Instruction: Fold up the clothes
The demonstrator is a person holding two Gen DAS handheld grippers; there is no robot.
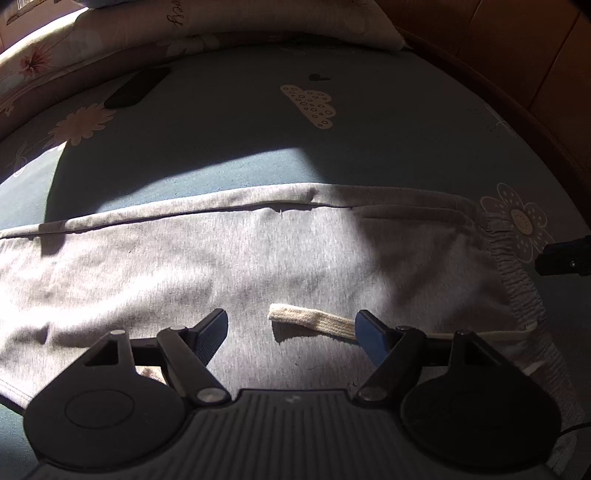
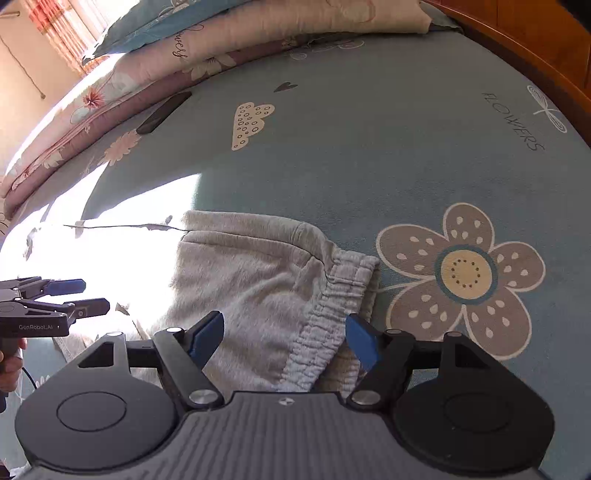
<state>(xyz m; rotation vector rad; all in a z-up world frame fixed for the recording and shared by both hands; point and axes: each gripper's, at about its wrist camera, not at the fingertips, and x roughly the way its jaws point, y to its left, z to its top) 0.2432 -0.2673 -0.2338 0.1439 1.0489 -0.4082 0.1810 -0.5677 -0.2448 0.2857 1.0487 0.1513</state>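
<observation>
Nearest the lens in the left wrist view: left tool point(image 1: 290, 328) low over grey cloth, jaws wide apart, nothing between them but a cream drawstring end point(image 1: 312, 325) lying flat on the fabric. Same in the right wrist view: right tool point(image 2: 284, 338) with jaws spread, straddling the gathered elastic waistband point(image 2: 332, 314) without pinching it.

Grey sweatpants point(image 1: 240, 266) spread on the bed, filling the lower half of the left view. Looks already doubled lengthwise, one leg laid over the other, judging by the two stacked edges along the upper border point(image 1: 258, 206); not certain, since a seam could read the same way. No crosswise fold visible near the waist. Leg ends out of frame at the left, so impossible to tell whether that end is turned in. Judged: at most a lengthwise fold in place, crosswise folds seemingly left.

Long axis running left to right across the left view; waistband at the right edge, legs pointing off to the left. In the right view, waist corner at lower centre, body stretching away into glare at the left.

Around it: blue-green bedsheet point(image 2: 369, 155) with a large flower print point(image 2: 465, 273) just right of the waistband, pillows point(image 2: 277, 29) along the top, wooden bed frame point(image 2: 535, 40) at upper right.
</observation>
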